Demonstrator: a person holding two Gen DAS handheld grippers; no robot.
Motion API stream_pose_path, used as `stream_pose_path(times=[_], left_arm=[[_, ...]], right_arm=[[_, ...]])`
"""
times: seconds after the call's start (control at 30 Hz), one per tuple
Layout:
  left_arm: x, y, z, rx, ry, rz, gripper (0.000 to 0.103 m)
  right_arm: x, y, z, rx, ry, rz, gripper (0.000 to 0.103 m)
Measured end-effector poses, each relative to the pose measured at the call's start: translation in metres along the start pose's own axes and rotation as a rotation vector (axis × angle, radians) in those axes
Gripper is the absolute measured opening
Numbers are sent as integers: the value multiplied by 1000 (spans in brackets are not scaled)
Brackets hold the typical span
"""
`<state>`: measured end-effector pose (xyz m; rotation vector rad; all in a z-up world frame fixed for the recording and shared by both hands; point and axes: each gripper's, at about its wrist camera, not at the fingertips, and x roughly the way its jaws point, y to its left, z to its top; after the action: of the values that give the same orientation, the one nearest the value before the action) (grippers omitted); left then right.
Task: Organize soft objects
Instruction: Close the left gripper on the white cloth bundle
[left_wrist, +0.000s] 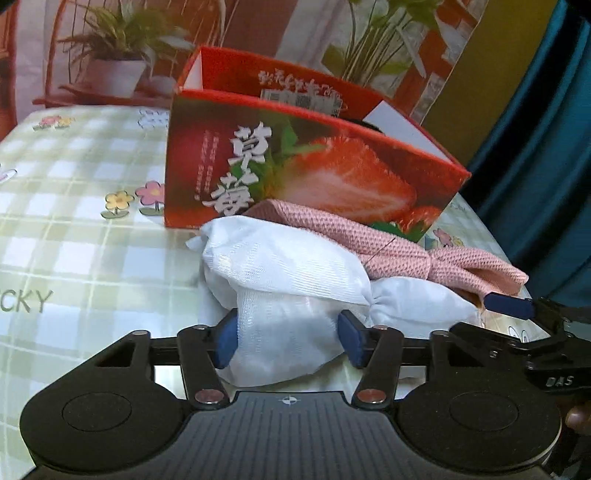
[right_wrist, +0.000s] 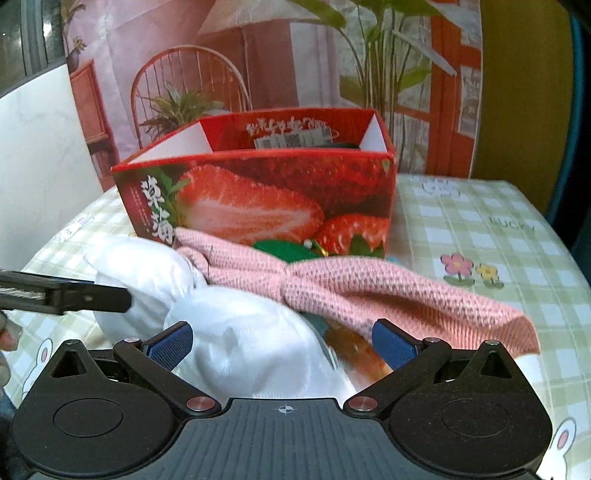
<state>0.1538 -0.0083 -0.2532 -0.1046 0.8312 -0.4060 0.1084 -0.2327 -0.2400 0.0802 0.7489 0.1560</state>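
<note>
Progress check: sorting barely underway as far as I can judge. White cloth bundle and pink knit cloth both sit on the checked tablecloth, outside the strawberry box. Box is at 12 o'clock from both grippers, top open; something dark shows inside near the far wall, can't tell what it is

Left gripper: jaws roughly half apart, blue pads sit against both sides of the near lobe of the white bundle, fabric bulging between them, so I read that as clamped on it, bundle not yet off the table

Right gripper: jaws wide apart, straddling the other end of the white bundle plus an orange item underneath at about 1 o'clock. Left pad is at the cloth edge, right pad looks clear of it – no grip there. View is smeared, so contact is uncertain

Pink cloth lies across the white bundle at 12 to 2 o'clock in the right wrist view, touching the base of the box. A green item peeks out behind it

Left to do, my estimate: lift white bundle into the box, then pink cloth, then the small items under the pile. Watch that the pink cloth drags along when the white one comes up
</note>
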Motion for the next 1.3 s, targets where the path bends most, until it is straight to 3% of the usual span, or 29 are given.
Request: stream_pose_path(times=[0.1,0.27,0.6,0.77,0.9,1.3], left_arm=[[-1,1,-4,1,-16,4,43],[-5,8,-8,-35,-19,1,38],[-26,26,-15,-85,-26,69,38],[-22,31,-17,-99,-19,67,41],[-19,32,-19,-103,-9,58,43],[-10,38,-23,-130,16,43,44]], right_arm=[[-3,-2,-3,8,1,11,102],[-3,0,-4,4,12,43,96],[11,17,-6,-33,69,149,93],[30,28,-7,-56,110,139,95],[46,28,-5,-13,139,134,102],[59,31,-12,-9,171,128,103]])
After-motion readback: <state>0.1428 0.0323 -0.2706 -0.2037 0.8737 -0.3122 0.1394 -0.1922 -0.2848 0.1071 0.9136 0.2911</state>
